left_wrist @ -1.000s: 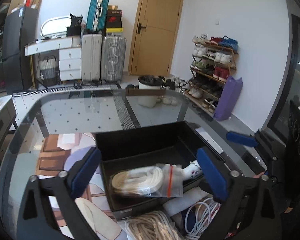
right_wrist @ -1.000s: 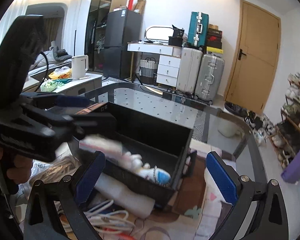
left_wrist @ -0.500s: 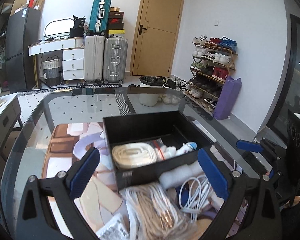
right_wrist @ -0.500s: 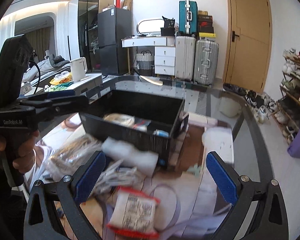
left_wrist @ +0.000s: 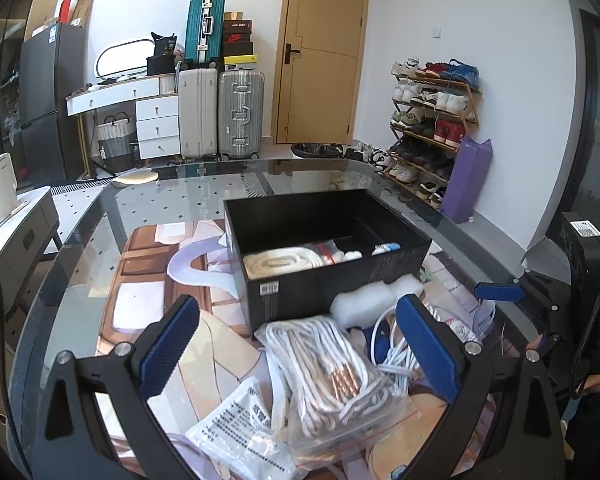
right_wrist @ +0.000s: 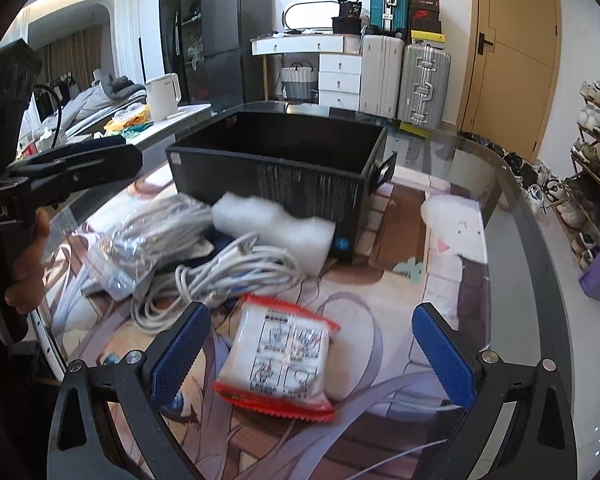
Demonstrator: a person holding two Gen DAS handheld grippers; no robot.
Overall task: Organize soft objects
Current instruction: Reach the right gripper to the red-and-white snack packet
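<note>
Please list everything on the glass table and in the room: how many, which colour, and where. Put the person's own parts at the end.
Black rectangular box: one, black, table middle; holds a bagged white rope.
Bagged white cord bundle: one, white, before the box.
Loose white cable coil: one, white, beside the foam.
White foam roll: one, white, against the box.
Red-edged white packet: one, between the right tongs.
Suitcases: three, teal, white, silver, far wall.
Shoe rack: one, wooden, right wall.
Left tongs: blue pads, open.
Right tongs: blue pads, open.
</note>
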